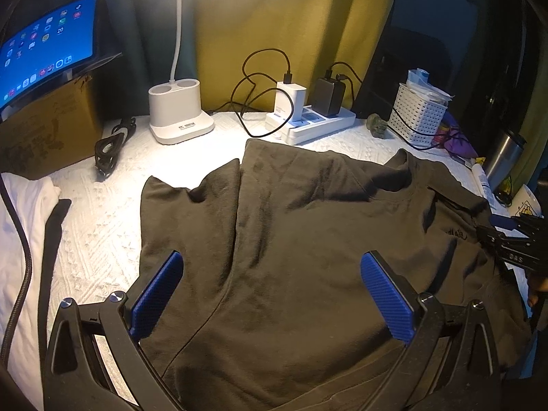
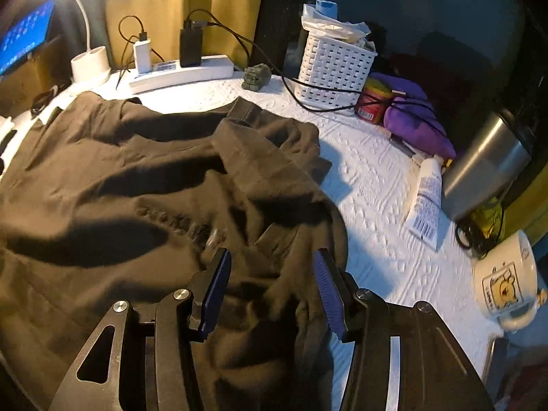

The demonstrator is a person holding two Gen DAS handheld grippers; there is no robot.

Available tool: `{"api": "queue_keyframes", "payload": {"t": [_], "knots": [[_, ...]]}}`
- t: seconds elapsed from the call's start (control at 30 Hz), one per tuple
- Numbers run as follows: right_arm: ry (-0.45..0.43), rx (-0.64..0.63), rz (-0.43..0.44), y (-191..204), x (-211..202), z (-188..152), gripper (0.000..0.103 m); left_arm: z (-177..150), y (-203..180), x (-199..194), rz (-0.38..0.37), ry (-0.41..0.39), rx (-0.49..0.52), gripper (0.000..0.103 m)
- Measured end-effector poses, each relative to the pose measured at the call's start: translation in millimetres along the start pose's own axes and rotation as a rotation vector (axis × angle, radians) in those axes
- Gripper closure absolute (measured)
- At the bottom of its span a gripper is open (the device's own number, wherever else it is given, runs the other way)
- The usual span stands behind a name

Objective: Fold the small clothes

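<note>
Over the dark shirt (rumpled), both hand-held grippers, left and right, gape empty.

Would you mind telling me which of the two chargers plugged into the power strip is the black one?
The black charger is the right-hand one in the left wrist view, nearer the white basket; the charger beside it is white.

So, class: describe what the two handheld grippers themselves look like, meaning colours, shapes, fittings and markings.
Both the left gripper and the right gripper have matte black angular frames with triangular cut-outs and round silver bolt heads at the joints. Their fingers carry flat blue pads with a fine ribbed texture. In the left view, the right gripper's black side bears small pale lettering, too blurred to read.
</note>
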State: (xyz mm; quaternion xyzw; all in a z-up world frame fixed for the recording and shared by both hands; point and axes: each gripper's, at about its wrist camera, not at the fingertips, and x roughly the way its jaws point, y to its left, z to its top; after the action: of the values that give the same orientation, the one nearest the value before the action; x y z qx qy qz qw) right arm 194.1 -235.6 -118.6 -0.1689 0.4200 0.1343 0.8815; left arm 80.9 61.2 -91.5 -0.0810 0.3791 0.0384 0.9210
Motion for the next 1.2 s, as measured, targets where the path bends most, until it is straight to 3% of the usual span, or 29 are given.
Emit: {"api": "queue_keyframes", "payload": {"t": [0.17, 0.33, 0.4, 0.53, 0.77, 0.83, 0.9, 1.13, 1.2], "knots": [[0.029, 0.017, -0.007, -6, 18, 9, 0.060, 0, 2, 0, 0.000, 0.000, -0.002, 0.001], [0.037, 0.045, 0.028, -12, 18, 8, 0.086, 0, 3, -1, -0.002, 0.002, -0.001, 0.001], [0.031, 0.067, 0.060, -17, 11, 7, 0.092, 1, 4, 0, -0.004, 0.004, -0.004, 0.001], [0.007, 0.091, 0.149, -21, -7, 6, 0.099, 1, 4, 0, -0.010, 0.002, -0.001, 0.001], [-0.064, 0.066, 0.258, 2, -43, 22, 0.102, 1, 10, -7, -0.011, -0.017, -0.012, 0.001], [-0.078, 0.033, 0.213, 11, -52, 27, 0.102, 0, 15, -9, -0.007, -0.020, -0.024, 0.001], [-0.061, 0.004, 0.100, 14, -49, 26, 0.101, -2, 19, -11, -0.005, -0.021, -0.035, 0.001], [0.040, -0.057, -0.161, 9, -1, 2, 0.101, -4, 20, -7, 0.000, -0.006, -0.028, 0.001], [0.089, -0.053, -0.183, 1, 14, -5, 0.100, -3, 19, -6, 0.000, -0.004, -0.026, 0.001]]}}
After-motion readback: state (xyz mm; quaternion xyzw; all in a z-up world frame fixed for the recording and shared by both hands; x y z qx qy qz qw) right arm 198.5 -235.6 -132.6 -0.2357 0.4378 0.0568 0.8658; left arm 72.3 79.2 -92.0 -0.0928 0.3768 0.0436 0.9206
